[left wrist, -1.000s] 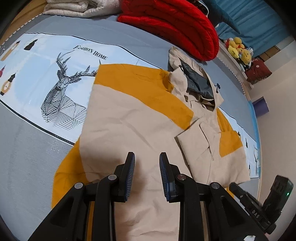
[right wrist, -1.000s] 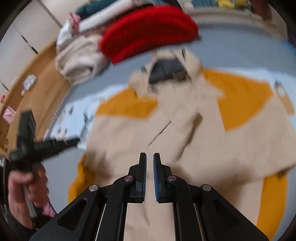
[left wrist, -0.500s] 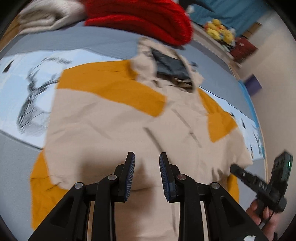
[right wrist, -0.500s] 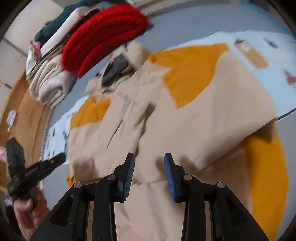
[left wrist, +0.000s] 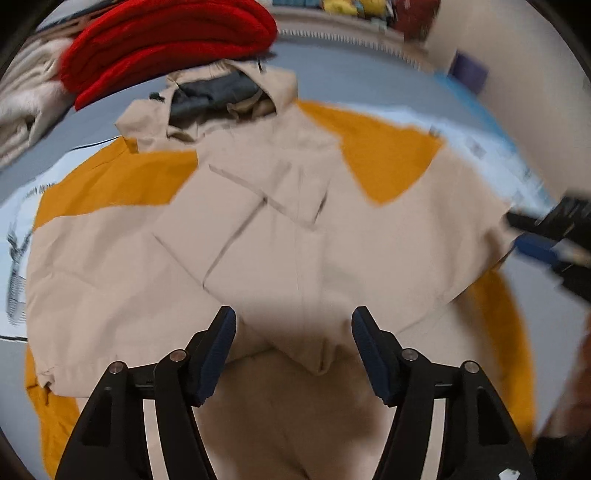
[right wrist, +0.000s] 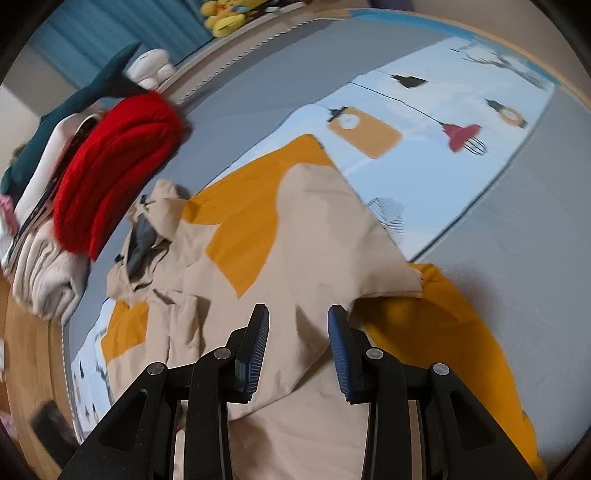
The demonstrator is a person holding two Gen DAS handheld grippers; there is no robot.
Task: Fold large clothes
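Observation:
A large beige and mustard-yellow hooded jacket (left wrist: 280, 236) lies spread on the bed, both sleeves folded across its front and the hood (left wrist: 229, 99) at the far end. My left gripper (left wrist: 293, 332) is open and empty, just above the jacket's lower middle. My right gripper (right wrist: 298, 328) is open and empty over the jacket (right wrist: 295, 236), near the folded sleeve's cuff (right wrist: 410, 284). The right gripper also shows blurred at the right edge of the left wrist view (left wrist: 546, 236).
A red padded garment (left wrist: 166, 40) and folded pale blankets (left wrist: 22, 107) lie beyond the hood. A printed light-blue sheet (right wrist: 424, 147) covers the grey bed (right wrist: 517, 236). Yellow plush toys (right wrist: 229, 14) sit at the bed's far edge.
Both grippers have opened wider. The left view has swung to face the jacket's middle; the right view has swung toward the jacket's right side and sleeve.

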